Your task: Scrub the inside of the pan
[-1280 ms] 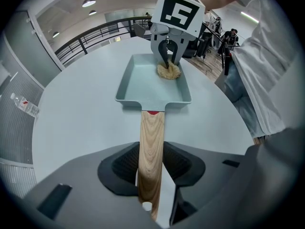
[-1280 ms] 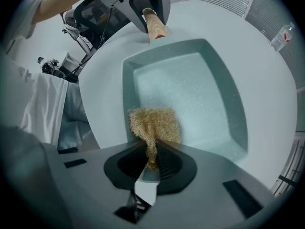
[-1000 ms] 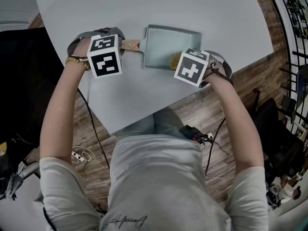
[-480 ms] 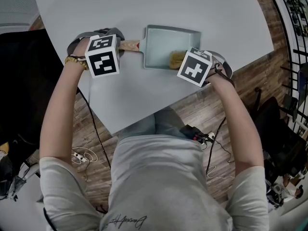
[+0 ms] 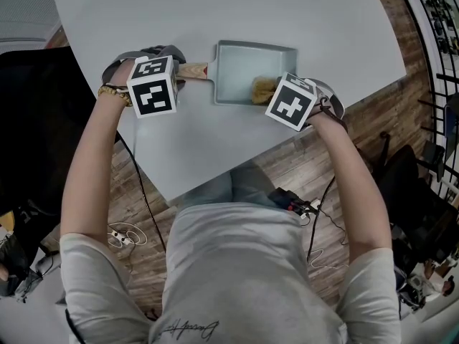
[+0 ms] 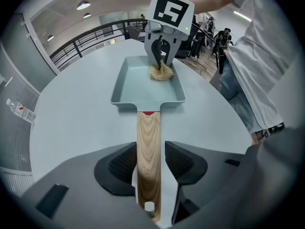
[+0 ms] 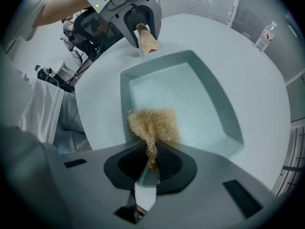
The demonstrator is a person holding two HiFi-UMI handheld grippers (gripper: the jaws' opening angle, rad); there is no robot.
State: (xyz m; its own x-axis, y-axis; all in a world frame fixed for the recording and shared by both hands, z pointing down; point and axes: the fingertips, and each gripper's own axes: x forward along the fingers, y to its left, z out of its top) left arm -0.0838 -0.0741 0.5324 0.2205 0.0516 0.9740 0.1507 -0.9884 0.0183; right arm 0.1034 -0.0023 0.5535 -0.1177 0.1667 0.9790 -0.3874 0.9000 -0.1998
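Risk: the pale blue-grey rectangular pan [image 5: 237, 77] could be slid or turned on the light grey surface [image 5: 215, 6] by scrub strokes
Cause: its pale wooden handle [image 6: 148, 125] is left unbraced, lying unpressed between the jaws of the left hand-held gripper [image 6: 149, 152], which have just been opening
Axis: the long axis is laid left to right in the head view, with the handle pointed to the person's left
Place: flat, open side up, between both hand-held grippers
Right hand-held gripper [image 7: 153, 159]: closed on a tan fibrous scrubbing pad [image 7: 155, 123] at the pan's near wall

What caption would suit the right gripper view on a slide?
The right tool pinches a straw-coloured scrubber in a pale rectangular pan on a table.
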